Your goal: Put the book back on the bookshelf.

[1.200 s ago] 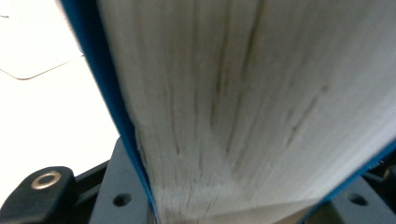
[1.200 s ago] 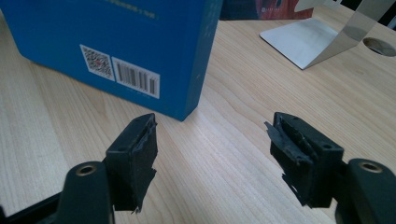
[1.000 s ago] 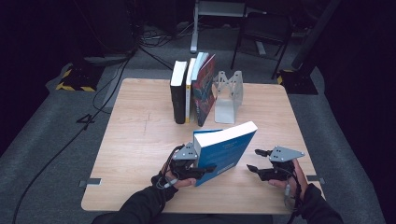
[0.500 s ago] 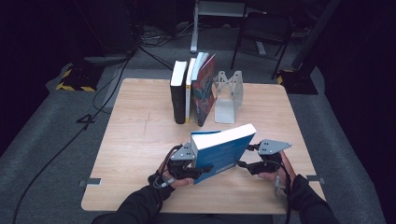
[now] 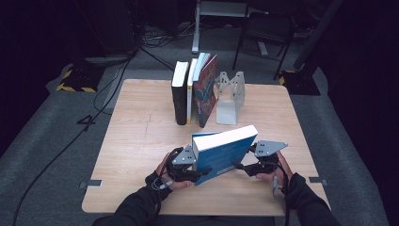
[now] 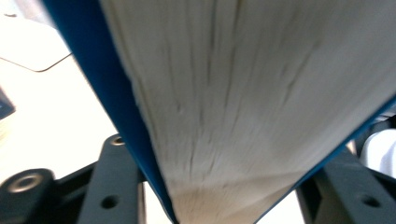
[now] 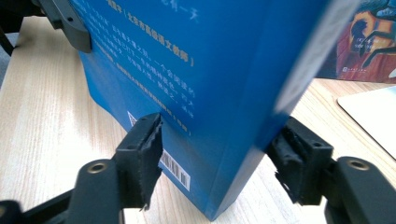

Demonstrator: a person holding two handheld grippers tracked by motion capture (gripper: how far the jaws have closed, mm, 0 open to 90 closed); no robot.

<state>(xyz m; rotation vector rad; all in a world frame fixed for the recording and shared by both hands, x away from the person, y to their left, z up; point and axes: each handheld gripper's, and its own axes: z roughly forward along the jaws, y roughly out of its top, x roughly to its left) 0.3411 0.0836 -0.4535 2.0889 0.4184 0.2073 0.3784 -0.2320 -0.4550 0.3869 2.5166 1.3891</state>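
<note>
the blue book (image 5: 225,153) stands tilted over the near middle of the bench (image 5: 141,141). the left tool (image 5: 200,173) holds its page-edge end, jaws just eased wider around it. the right tool (image 5: 241,166) has just been closing around its spine corner; one pad touches the cover, the other looks just clear.

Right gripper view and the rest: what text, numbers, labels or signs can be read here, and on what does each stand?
Blue book, back cover: lines of white Chinese print, too blurred to quote.
Blue book, lower corner: a barcode label, digits too small to read.
Red-covered book: a small patch of print, unreadable.
Floor left of the table: a dark mark shaped like "4".
Standing books in the high view: no print legible.
</note>
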